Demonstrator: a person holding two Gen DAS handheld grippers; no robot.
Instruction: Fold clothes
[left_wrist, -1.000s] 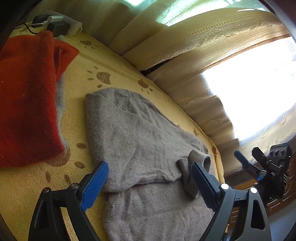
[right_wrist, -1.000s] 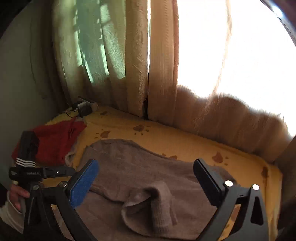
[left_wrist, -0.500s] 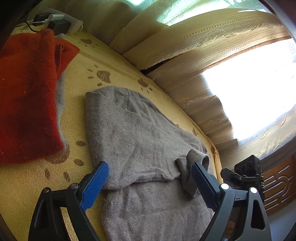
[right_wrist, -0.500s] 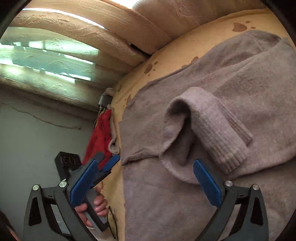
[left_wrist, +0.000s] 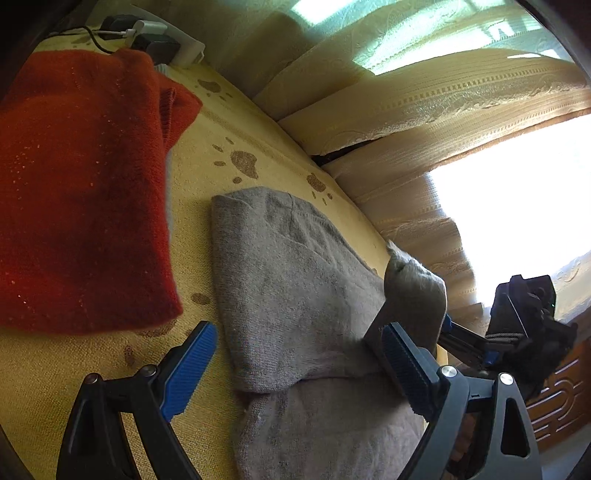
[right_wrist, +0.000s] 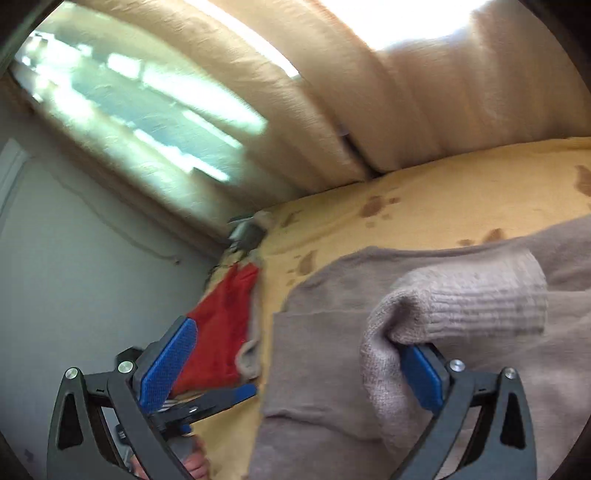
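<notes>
Lying at far left: a folded red sweater (left_wrist: 85, 192) on the yellow paw-print blanket (left_wrist: 221, 122), with a charger and cable (left_wrist: 147, 35) past its top edge.
Grey sweater (left_wrist: 295, 280): spread flat on the blanket just right of the red one, apart from it, one side already folded over the body.
Left hand-held gripper (left_wrist: 295, 369): spread wide, blue pads either side of the grey sweater's folded edge, gripping nothing.
Sleeve cuff (right_wrist: 476, 295): ribbed, lifted off the body and draped over the right pad (right_wrist: 421, 376) of the right hand-held gripper (right_wrist: 295, 365).
Right hand-held gripper: jaws wide apart, the left pad clear of the cloth; the sleeve hangs on one pad, not pinched.
Behind: beige curtains (left_wrist: 424, 110) along the blanket's far edge, with a bright window at right.
</notes>
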